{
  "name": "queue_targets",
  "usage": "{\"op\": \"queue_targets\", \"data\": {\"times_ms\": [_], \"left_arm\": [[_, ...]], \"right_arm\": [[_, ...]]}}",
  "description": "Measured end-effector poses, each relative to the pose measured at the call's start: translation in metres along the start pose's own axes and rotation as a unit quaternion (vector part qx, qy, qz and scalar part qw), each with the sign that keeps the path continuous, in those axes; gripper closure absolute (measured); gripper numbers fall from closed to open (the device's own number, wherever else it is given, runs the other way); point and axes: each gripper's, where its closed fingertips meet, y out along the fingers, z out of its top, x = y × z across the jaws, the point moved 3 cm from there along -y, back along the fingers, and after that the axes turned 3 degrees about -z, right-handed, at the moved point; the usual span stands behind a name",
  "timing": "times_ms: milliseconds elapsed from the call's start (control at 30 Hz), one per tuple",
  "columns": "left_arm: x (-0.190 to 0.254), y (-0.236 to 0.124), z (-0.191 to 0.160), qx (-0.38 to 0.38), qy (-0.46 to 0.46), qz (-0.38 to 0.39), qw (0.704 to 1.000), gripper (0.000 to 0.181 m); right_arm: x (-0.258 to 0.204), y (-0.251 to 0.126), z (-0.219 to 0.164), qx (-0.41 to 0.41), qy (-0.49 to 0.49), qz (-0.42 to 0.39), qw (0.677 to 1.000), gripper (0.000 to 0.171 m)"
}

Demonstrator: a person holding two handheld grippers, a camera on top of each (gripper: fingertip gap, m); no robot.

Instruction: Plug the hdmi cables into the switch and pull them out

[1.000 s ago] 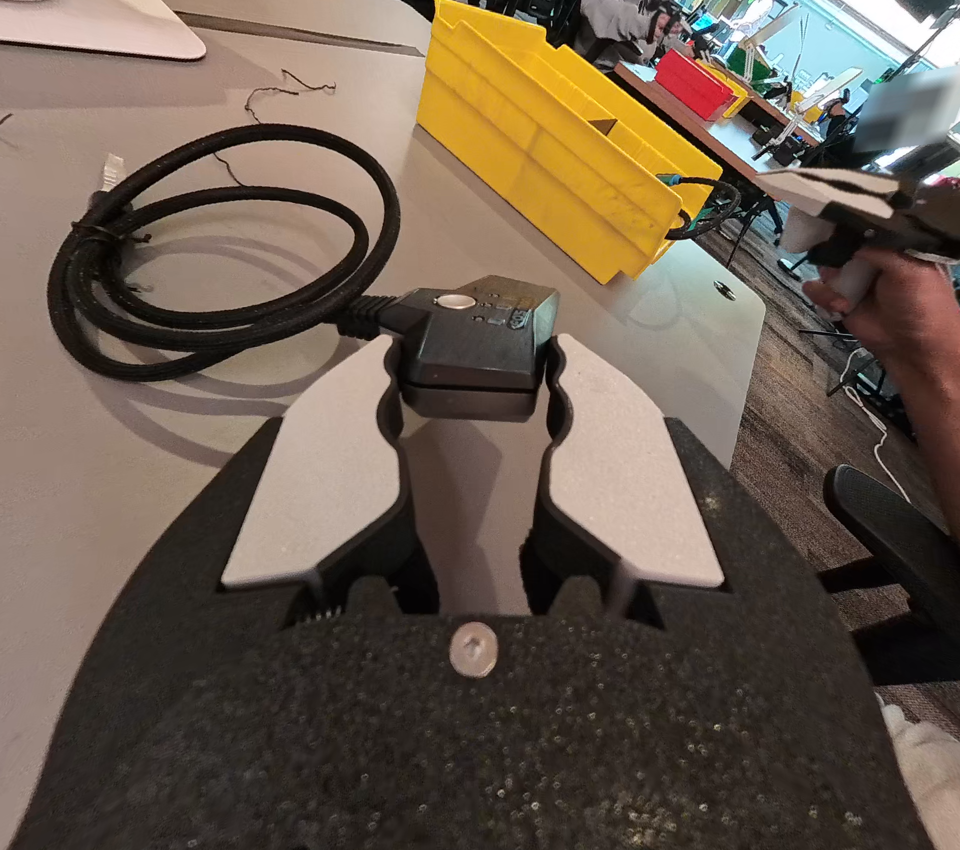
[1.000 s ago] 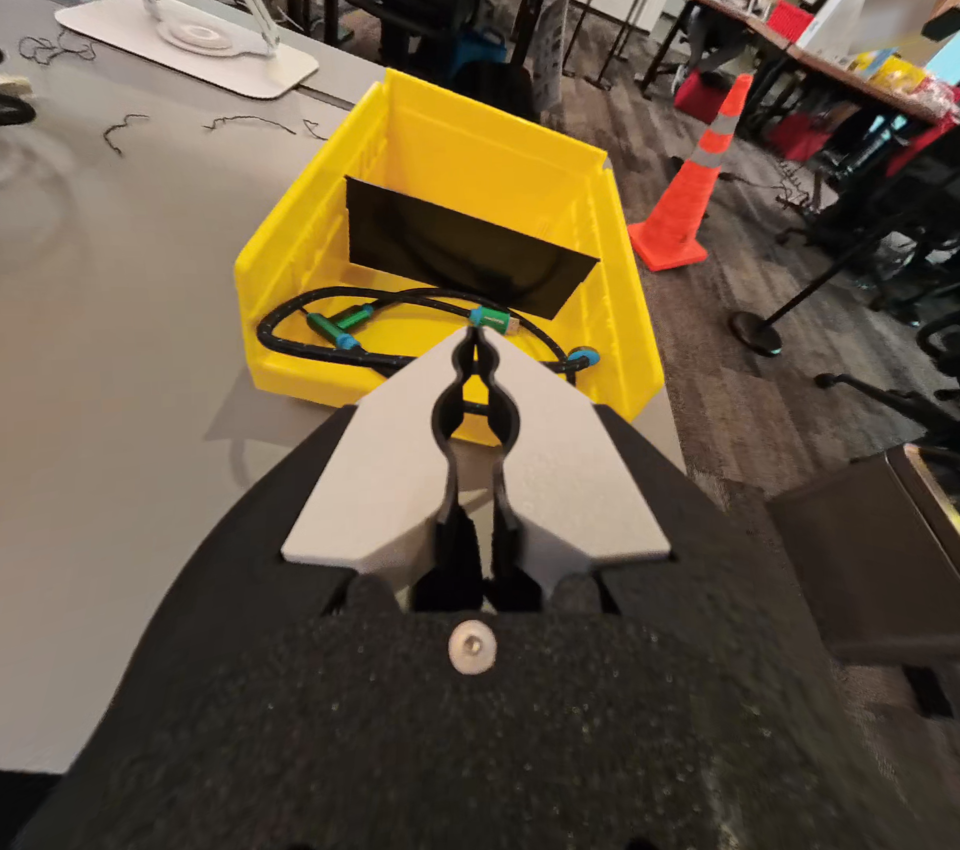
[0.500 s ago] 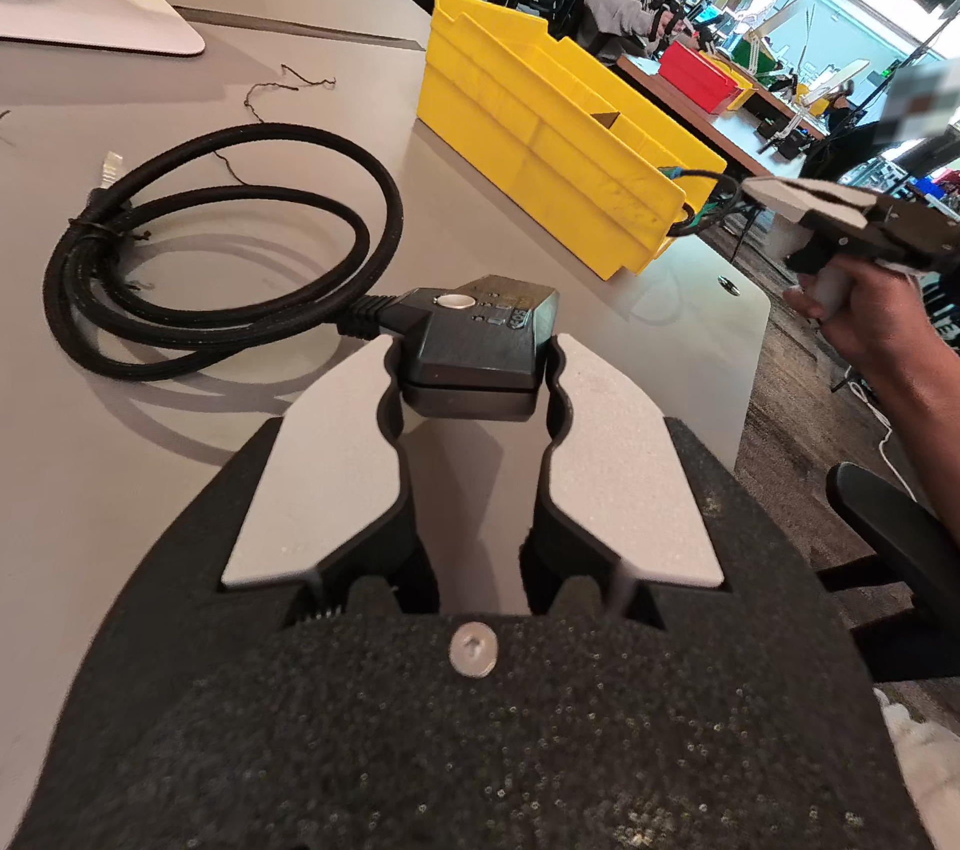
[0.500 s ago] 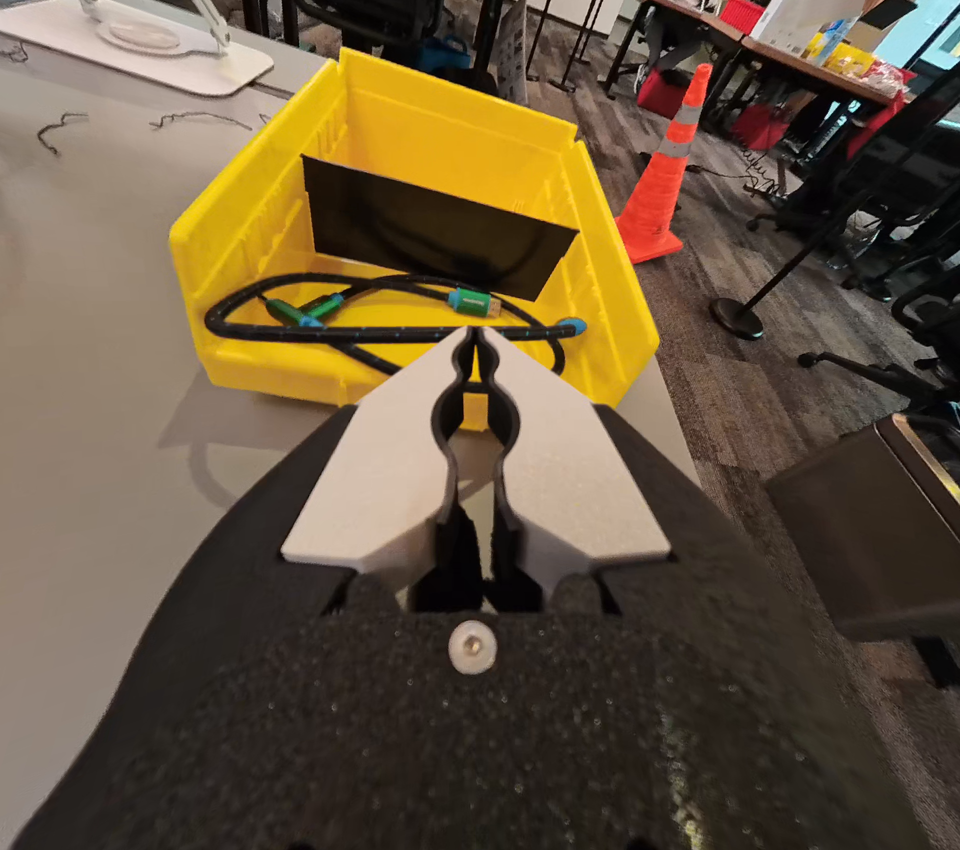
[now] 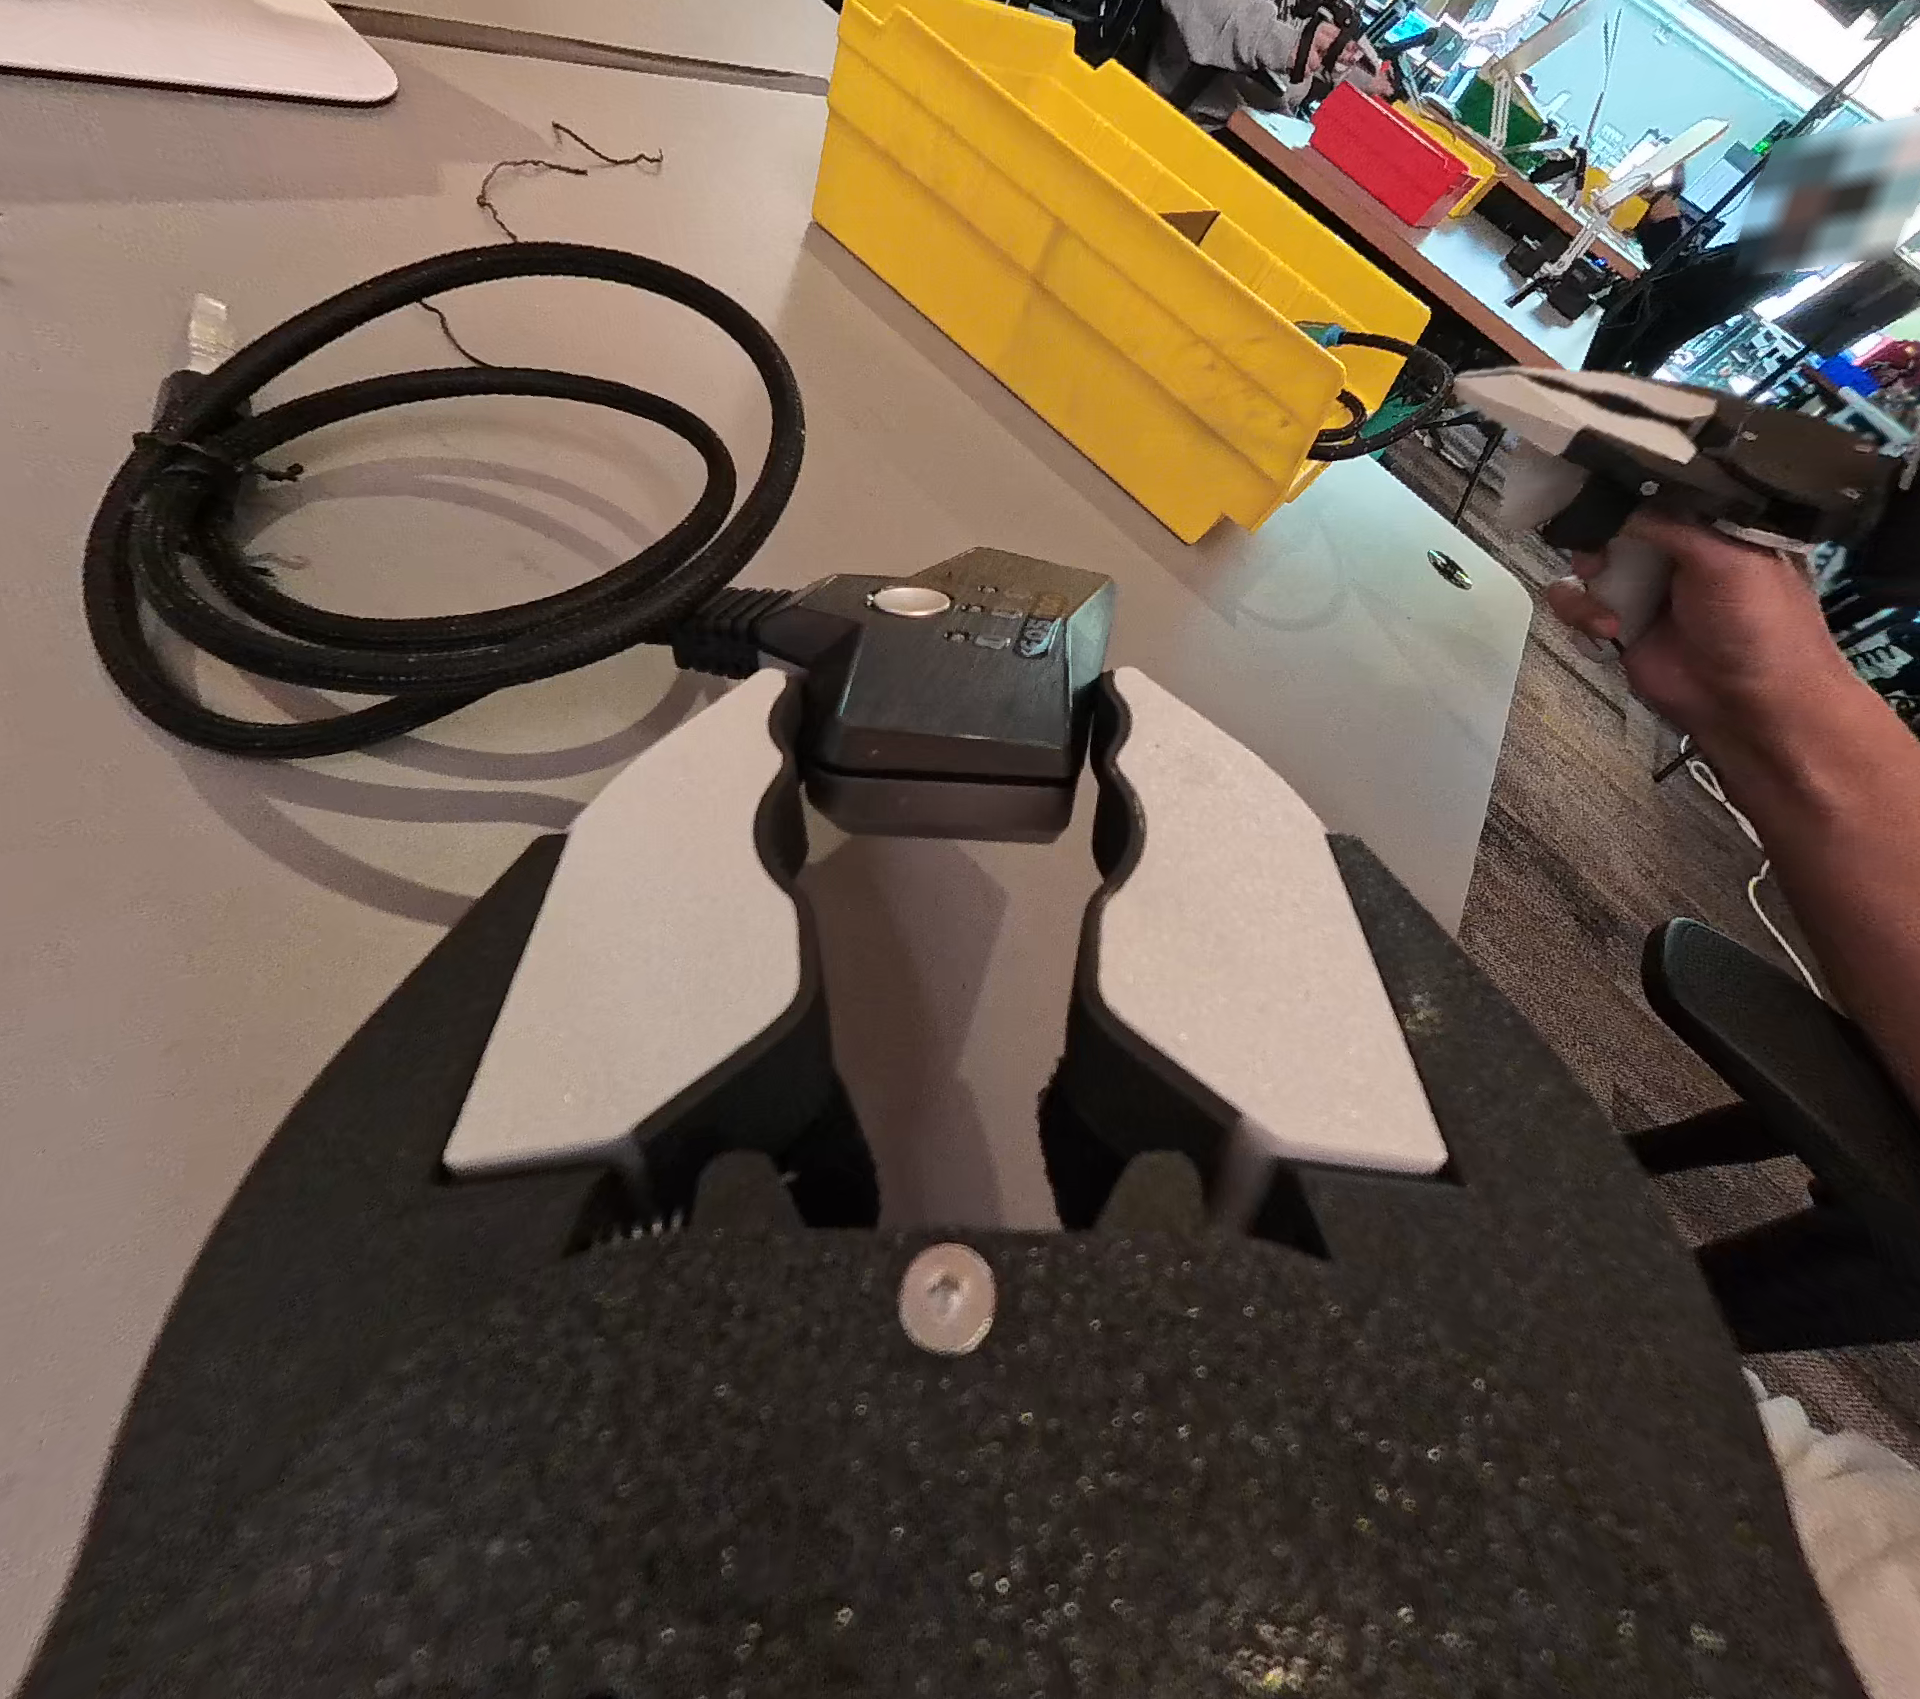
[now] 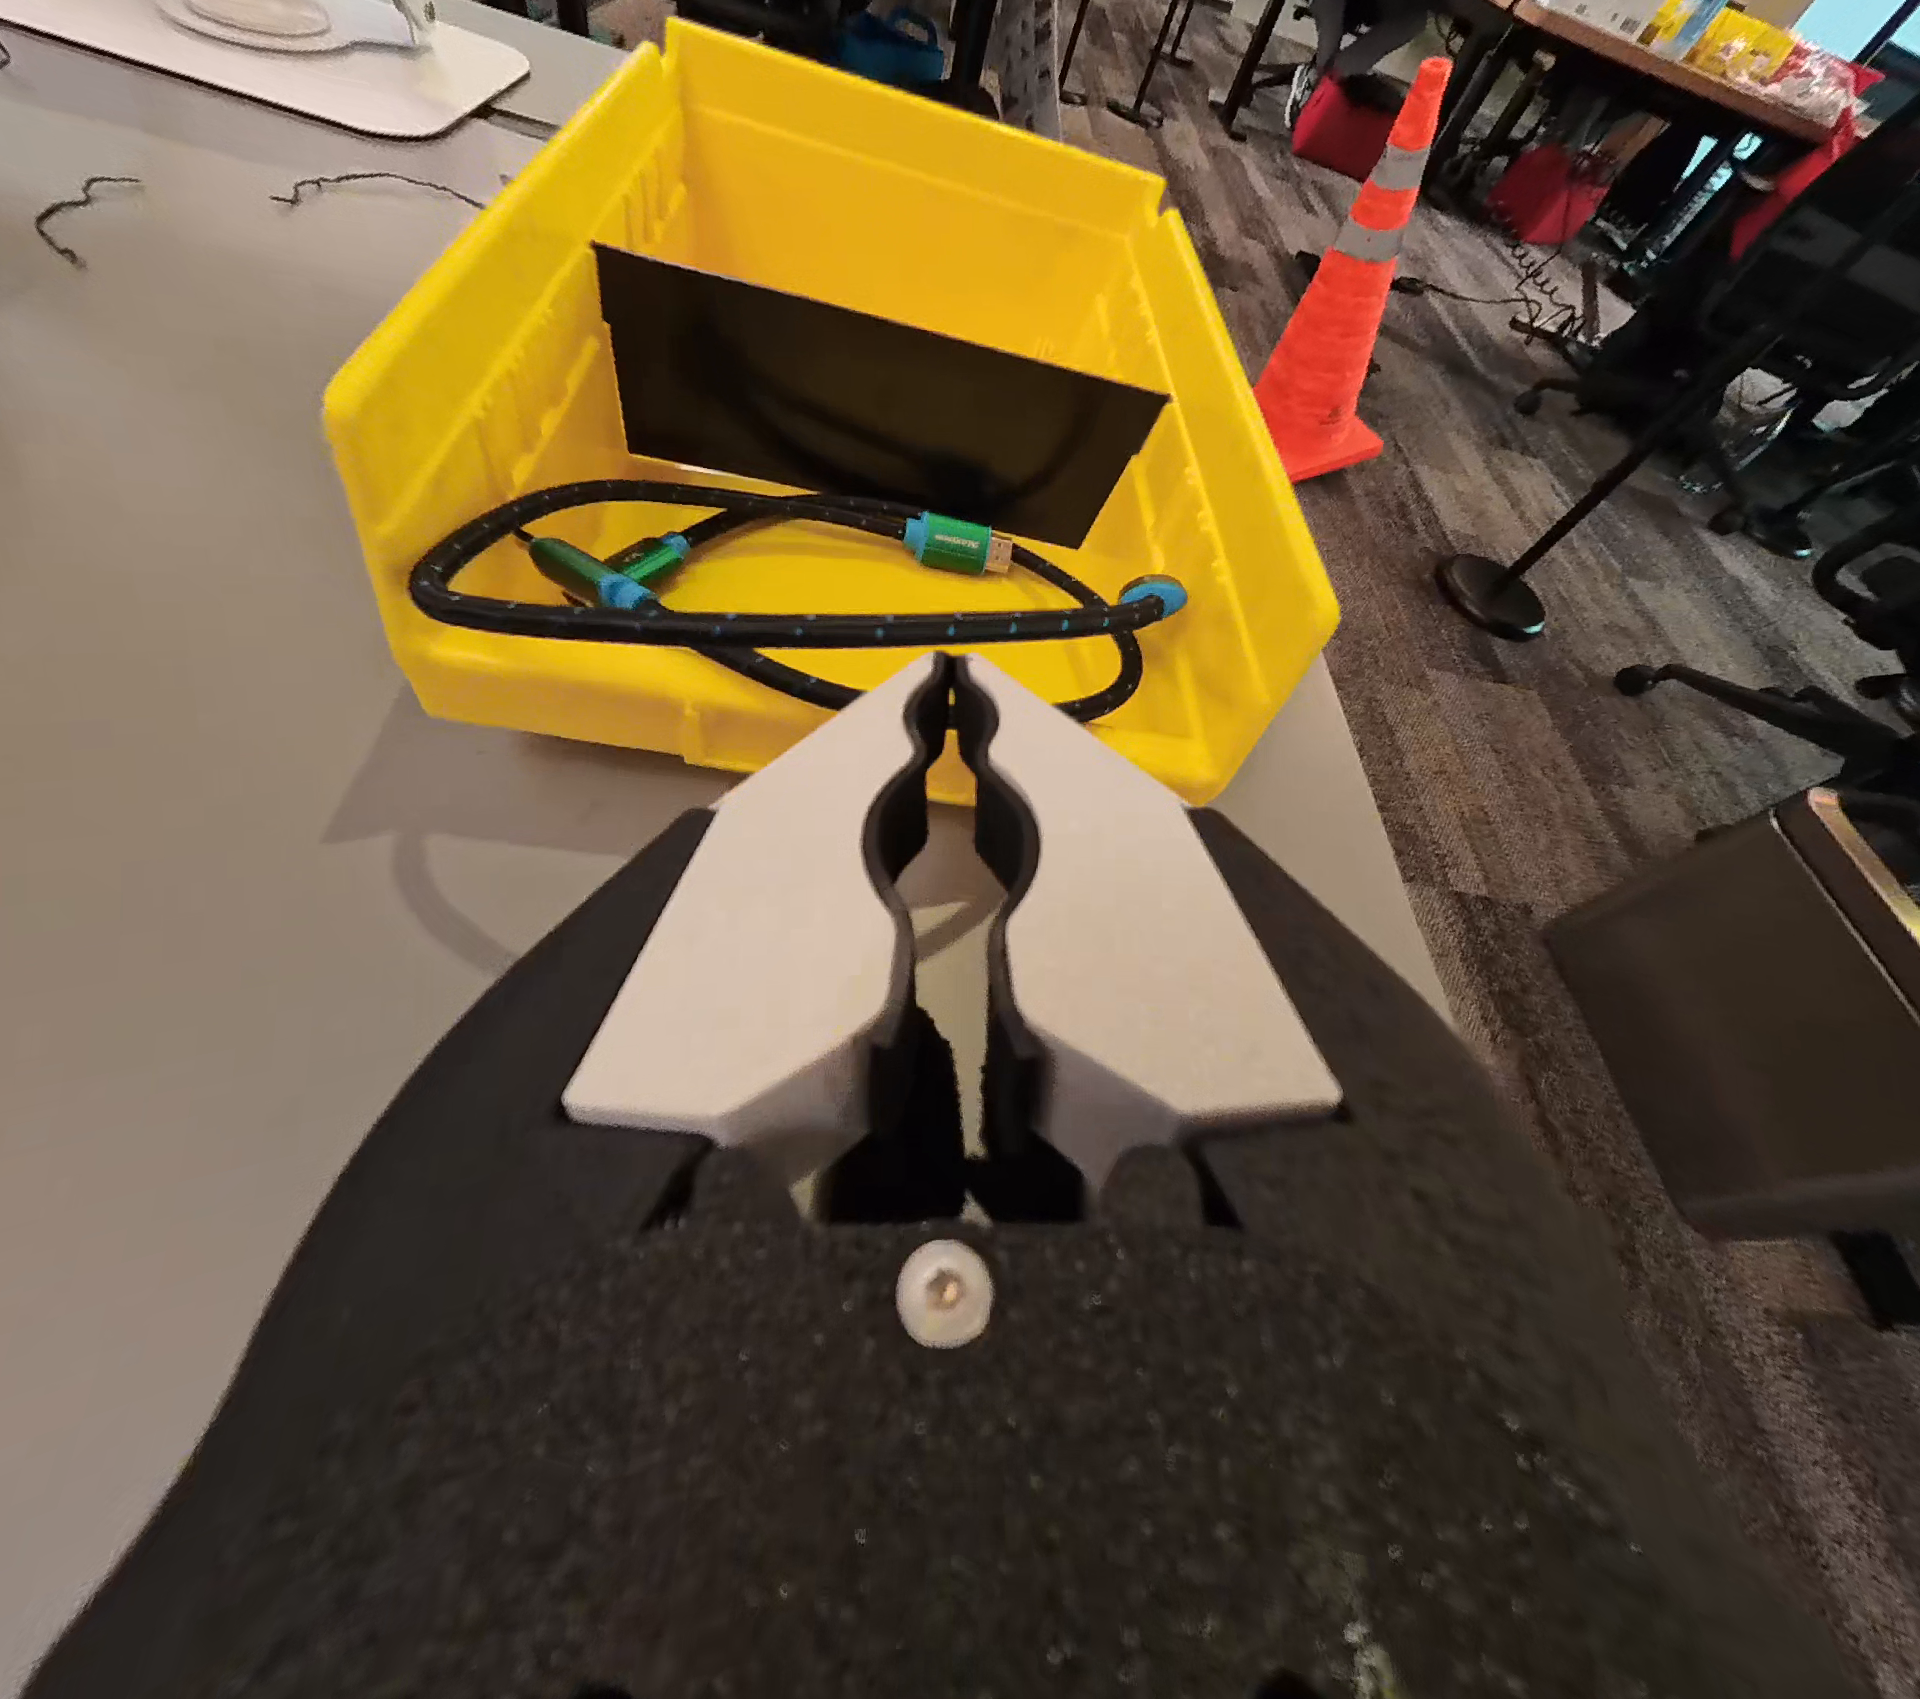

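My left gripper (image 5: pixel 945 714) is shut on the black HDMI switch (image 5: pixel 951 673), which rests on the grey table (image 5: pixel 312 922) with its coiled black cable (image 5: pixel 416 496) trailing left. My right gripper (image 6: pixel 948 667) is shut and empty, just in front of the yellow bin (image 6: pixel 499 402). Black-and-blue braided HDMI cables (image 6: pixel 790 626) with green plugs (image 6: pixel 951 545) lie in the bin's front compartment. In the left wrist view the right gripper (image 5: pixel 1475 402) is at the bin's (image 5: pixel 1039 278) open right end, held by a hand (image 5: pixel 1725 641).
A black divider (image 6: pixel 873 402) splits the bin. A white stand base (image 6: pixel 312 60) sits at the table's far left. Loose thread scraps (image 5: pixel 561 163) lie on the table. An orange cone (image 6: pixel 1340 299), chairs and other tables with people stand beyond the table's edge. Left tips to right tips: about 40 centimeters.
My right gripper, shut throughout, has moved closer to the bin's open end. The left gripper keeps hold of the switch without moving.
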Motion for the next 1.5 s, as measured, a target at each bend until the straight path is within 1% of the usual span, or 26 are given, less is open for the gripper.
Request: {"op": "queue_targets", "data": {"times_ms": [133,300,400,500,567,633,667,700,733,767,800,833,867,933,1000,1033,1100,1133,1167,1233,1267,1333,1367,1500], "left_arm": [[0.0,0.0,0.0,-0.001,0.0,0.0,1.0,0.129],[0.001,-0.002,0.002,0.007,-0.003,-0.001,1.0,0.129],[0.001,-0.008,0.01,0.024,-0.012,-0.018,0.999,0.129],[0.0,-0.018,0.022,0.055,-0.056,-0.053,0.996,0.129],[0.0,-0.028,0.034,0.081,-0.094,-0.085,0.989,0.129],[0.002,-0.04,0.052,0.11,-0.133,-0.12,0.978,0.129],[0.004,-0.046,0.062,0.118,-0.151,-0.141,0.971,0.129],[0.007,-0.052,0.072,0.122,-0.164,-0.16,0.966,0.13],[0.011,-0.059,0.083,0.124,-0.173,-0.174,0.962,0.13],[0.015,-0.066,0.095,0.127,-0.177,-0.185,0.958,0.13],[0.021,-0.074,0.107,0.129,-0.181,-0.201,0.954,0.13],[0.029,-0.081,0.118,0.126,-0.184,-0.22,0.95,0.13],[0.037,-0.087,0.127,0.122,-0.185,-0.235,0.946,0.13],[0.053,-0.096,0.143,0.108,-0.186,-0.258,0.942,0.13],[0.071,-0.101,0.151,0.084,-0.184,-0.273,0.94,0.131],[0.08,-0.103,0.153,0.077,-0.182,-0.277,0.94,0.13],[0.094,-0.107,0.155,0.073,-0.187,-0.283,0.938,0.13],[0.1,-0.108,0.155,0.073,-0.19,-0.287,0.936,0.13],[0.106,-0.109,0.155,0.075,-0.193,-0.291,0.934,0.13],[0.114,-0.111,0.154,0.082,-0.2,-0.3,0.929,0.13],[0.117,-0.111,0.154,0.085,-0.205,-0.303,0.927,0.13],[0.123,-0.11,0.152,0.087,-0.214,-0.313,0.921,0.13],[0.126,-0.109,0.152,0.088,-0.217,-0.317,0.919,0.13],[0.132,-0.111,0.155,0.104,-0.217,-0.316,0.918,0.13]], "right_arm": [[-0.004,-0.006,0.01,0.028,-0.008,0.0,1.0,0.171],[-0.01,0.002,0.0,0.005,-0.005,0.009,1.0,0.171],[-0.008,-0.003,0.007,0.022,-0.001,0.005,1.0,0.171],[-0.008,-0.013,0.023,0.063,0.017,0.007,0.998,0.171],[-0.016,-0.022,0.037,0.082,0.021,0.029,0.996,0.169],[-0.038,-0.031,0.053,0.104,0.034,0.088,0.99,0.161],[-0.055,-0.035,0.058,0.098,0.042,0.125,0.986,0.161],[-0.076,-0.039,0.059,0.074,0.045,0.174,0.981,0.161],[-0.103,-0.043,0.056,0.032,0.039,0.239,0.97,0.161],[-0.135,-0.05,0.051,-0.017,0.024,0.32,0.947,0.156],[-0.167,-0.061,0.046,-0.058,-0.001,0.405,0.912,0.143],[-0.192,-0.069,0.045,-0.086,-0.026,0.465,0.881,0.14],[-0.212,-0.069,0.049,-0.11,-0.031,0.491,0.864,0.138],[-0.247,-0.066,0.062,-0.104,-0.034,0.532,0.839,0.133],[-0.267,-0.057,0.087,-0.049,-0.053,0.527,0.847,0.118],[-0.273,-0.055,0.106,0.0,-0.059,0.517,0.854,0.117],[-0.274,-0.049,0.144,0.105,-0.039,0.47,0.875,0.118],[-0.277,-0.048,0.155,0.126,-0.033,0.46,0.878,0.118],[-0.285,-0.052,0.158,0.119,-0.033,0.476,0.871,0.113],[-0.308,-0.064,0.155,0.1,-0.046,0.511,0.853,0.096],[-0.316,-0.067,0.154,0.111,-0.061,0.504,0.854,0.094],[-0.325,-0.07,0.16,0.161,-0.069,0.464,0.869,0.099],[-0.328,-0.071,0.162,0.173,-0.065,0.445,0.876,0.101],[-0.335,-0.074,0.157,0.172,-0.083,0.42,0.887,0.11]]}}
